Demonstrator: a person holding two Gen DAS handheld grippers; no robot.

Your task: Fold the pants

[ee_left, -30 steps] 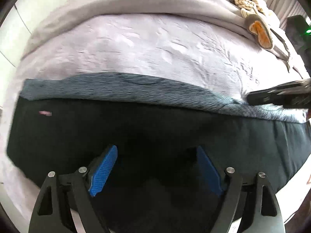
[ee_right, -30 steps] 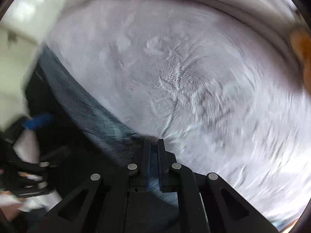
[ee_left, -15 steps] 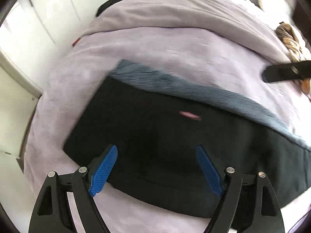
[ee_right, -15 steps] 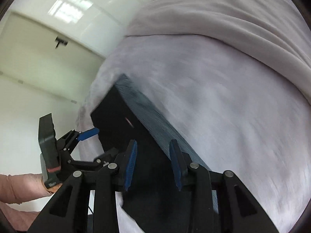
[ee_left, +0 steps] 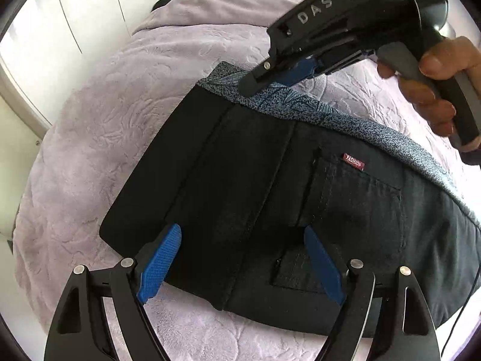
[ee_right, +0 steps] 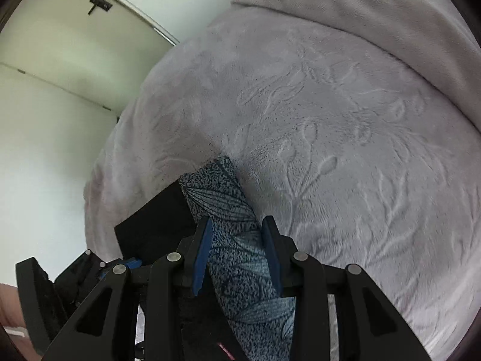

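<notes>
Black pants (ee_left: 270, 195) lie flat across the lilac bedspread (ee_left: 120, 105), with a red "FASHION" label (ee_left: 354, 161) by the back pocket. A blue-grey leaf-patterned layer (ee_left: 375, 132) shows along their far edge. My left gripper (ee_left: 242, 234) hangs wide open over the near edge at the waistband end, nothing gripped. My right gripper (ee_left: 255, 81), held by a hand (ee_left: 436, 69), points down at the far corner. In the right wrist view its jaws (ee_right: 237, 228) stand partly apart astride the patterned strip (ee_right: 222, 198), pads not pressing on it.
The bedspread's edge curves off at the left, next to white wardrobe doors (ee_left: 75, 15). A thicker grey blanket (ee_right: 375, 15) is folded across the far part of the bed. The left gripper (ee_right: 120, 263) shows at the lower left of the right wrist view.
Both grippers have swept left along the pants to the waistband end. The right gripper, shut on the patterned edge before, has let go and now stands partly apart.
</notes>
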